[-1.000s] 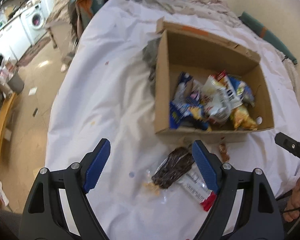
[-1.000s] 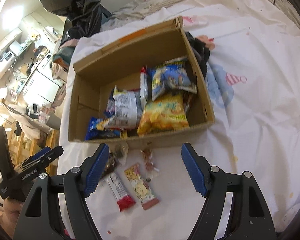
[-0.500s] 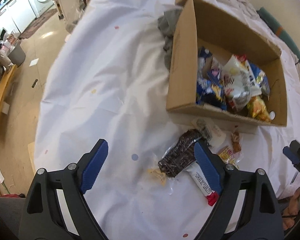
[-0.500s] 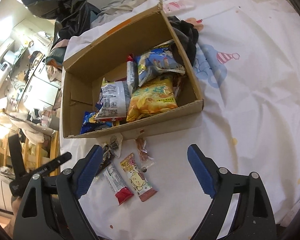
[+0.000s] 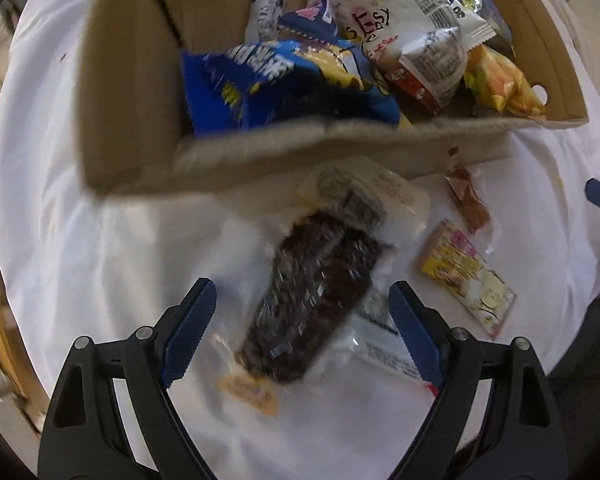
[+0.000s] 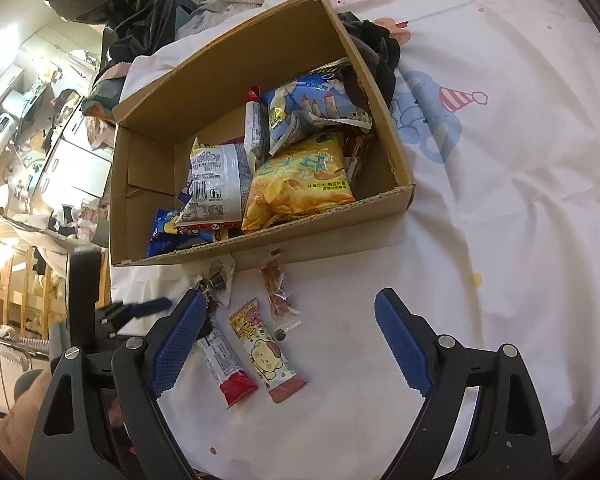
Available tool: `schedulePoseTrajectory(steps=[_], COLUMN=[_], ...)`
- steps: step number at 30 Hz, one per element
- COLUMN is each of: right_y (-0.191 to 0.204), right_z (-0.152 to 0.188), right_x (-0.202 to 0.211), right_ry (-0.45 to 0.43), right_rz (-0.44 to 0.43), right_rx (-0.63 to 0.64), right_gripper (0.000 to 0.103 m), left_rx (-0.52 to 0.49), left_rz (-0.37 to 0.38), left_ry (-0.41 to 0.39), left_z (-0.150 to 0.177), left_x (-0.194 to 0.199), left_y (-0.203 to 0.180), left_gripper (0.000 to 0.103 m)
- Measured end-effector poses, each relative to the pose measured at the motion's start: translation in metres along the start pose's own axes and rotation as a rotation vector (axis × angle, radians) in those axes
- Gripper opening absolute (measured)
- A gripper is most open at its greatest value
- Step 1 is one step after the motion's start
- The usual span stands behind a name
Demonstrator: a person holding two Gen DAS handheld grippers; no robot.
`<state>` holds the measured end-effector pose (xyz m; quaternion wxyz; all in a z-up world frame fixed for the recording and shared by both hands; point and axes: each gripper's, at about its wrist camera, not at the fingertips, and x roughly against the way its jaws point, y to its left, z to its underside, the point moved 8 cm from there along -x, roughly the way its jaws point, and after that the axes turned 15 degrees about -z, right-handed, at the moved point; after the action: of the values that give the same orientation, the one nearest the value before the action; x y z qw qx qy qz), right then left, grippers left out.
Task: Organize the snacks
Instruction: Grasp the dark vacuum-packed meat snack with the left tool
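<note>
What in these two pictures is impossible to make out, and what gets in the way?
- Left wrist view: the dark snack pack is motion-blurred, so its label is unreadable.
- Left wrist view: the white bar lies partly under that pack and behind a gripper finger.
- Right wrist view: the dark pack is mostly hidden behind the right gripper's left finger.
- Both views: the cardboard box's lower snacks are buried under the top bags.

The left claw (image 5: 302, 330) drops closer over the dark snack in clear wrap (image 5: 314, 300), now between its open fingers; both claws spread wider.
</note>
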<state>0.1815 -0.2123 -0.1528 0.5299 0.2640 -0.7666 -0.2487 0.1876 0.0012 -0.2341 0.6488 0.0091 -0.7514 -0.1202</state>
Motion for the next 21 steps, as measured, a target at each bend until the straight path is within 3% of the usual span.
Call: schedulePoseTrajectory(steps=[1,3,8,13,16,21], right_y=[0.0,0.0,0.002,0.004,0.005,0.008], right_z=[0.0,-0.001,-0.002,0.0,0.002,0.004], right_x=[-0.001,-0.002,-0.003,-0.004,-0.006,-0.011], right_ry=[0.002,0.007,0.009,0.017,0.022,0.034], right_rz=[0.002,0.009,0.004,0.015,0.019,0.023], right_rx=[0.004,0.009,0.01,0.02,0.025,0.026], right_gripper=[0.089,0.089,0.089,0.089,0.089,0.089], left_rx=[-0.007,-0.026,-0.052,0.018,0.035,0.079], left_rz=[0.003,0.021,0.041,0.043,0.018,0.006], left_ry=[-0.001,-0.031,-0.01,0.019,0.042,0.057], left_z=[-0.001,-0.001,0.007,0.024,0.039,0.05], left_x=[-0.002,0.0,0.003,0.017,0.023,0.022], left_y=[-0.001,-0.006,-0.015,-0.009,-0.002,0.003], left_gripper=[0.086,0.075,0.06,0.05,0.034,0.034])
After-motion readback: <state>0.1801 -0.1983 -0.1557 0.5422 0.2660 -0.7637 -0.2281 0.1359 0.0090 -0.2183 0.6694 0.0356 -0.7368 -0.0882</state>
